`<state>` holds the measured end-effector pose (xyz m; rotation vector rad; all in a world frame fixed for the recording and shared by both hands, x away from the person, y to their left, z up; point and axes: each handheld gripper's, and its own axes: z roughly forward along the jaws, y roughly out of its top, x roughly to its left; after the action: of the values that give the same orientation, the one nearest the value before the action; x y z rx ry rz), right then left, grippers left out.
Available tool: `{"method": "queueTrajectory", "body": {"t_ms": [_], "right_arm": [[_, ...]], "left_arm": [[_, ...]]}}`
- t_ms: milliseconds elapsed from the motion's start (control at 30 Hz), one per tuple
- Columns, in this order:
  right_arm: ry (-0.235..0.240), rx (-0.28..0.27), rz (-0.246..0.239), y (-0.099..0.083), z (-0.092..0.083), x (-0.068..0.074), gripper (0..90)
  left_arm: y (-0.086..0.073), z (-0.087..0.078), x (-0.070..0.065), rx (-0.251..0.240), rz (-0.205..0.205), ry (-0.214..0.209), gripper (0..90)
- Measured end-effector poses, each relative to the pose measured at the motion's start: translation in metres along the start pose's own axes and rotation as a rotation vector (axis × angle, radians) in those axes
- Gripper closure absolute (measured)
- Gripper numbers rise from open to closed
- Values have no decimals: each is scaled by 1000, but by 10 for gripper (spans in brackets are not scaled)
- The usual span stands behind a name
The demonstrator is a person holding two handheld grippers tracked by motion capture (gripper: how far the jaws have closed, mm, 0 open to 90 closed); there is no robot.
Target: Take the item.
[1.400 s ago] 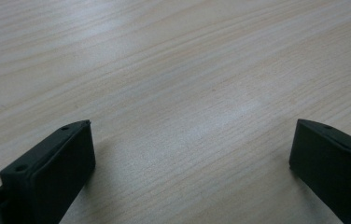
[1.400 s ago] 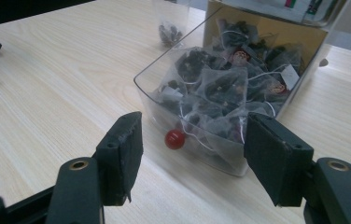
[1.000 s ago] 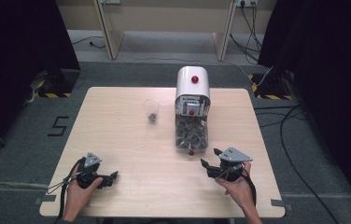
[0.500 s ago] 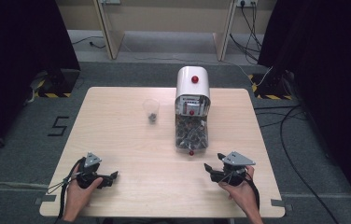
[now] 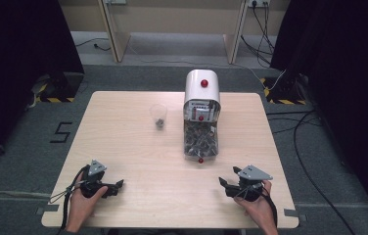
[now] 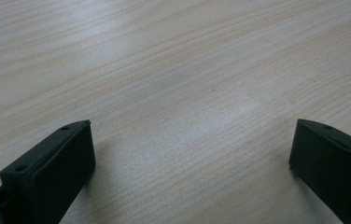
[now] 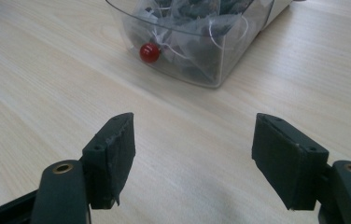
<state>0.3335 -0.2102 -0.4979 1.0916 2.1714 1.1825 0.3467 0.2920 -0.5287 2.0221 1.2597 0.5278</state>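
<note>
A white dispenser with a red knob stands on the wooden table. In front of it lies a clear tray of dark wrapped pieces, with a red knob on its near end. A small clear cup holding a few dark pieces stands to the dispenser's left. My left gripper rests near the front left edge, open over bare wood. My right gripper is at the front right, open and empty, and it faces the clear tray and its red knob.
Cables trail from both grippers over the near table edge. Dark curtains and floor cables surround the table, and two wooden posts stand behind it. Bare tabletop lies between the two grippers.
My right gripper has drawn back a little toward the near edge and slightly to the right. The left gripper, cup and dispenser have not moved.
</note>
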Motion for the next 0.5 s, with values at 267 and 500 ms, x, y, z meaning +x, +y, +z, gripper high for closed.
{"method": "queueTrajectory", "body": {"t_ms": [267, 500], "right_arm": [[-3, 17, -10, -7, -4, 3, 308], [-5, 24, -8, -11, -7, 4, 297]], "left_arm": [[0, 0, 0, 1, 1, 0, 0], [0, 0, 0, 1, 1, 0, 0]]}}
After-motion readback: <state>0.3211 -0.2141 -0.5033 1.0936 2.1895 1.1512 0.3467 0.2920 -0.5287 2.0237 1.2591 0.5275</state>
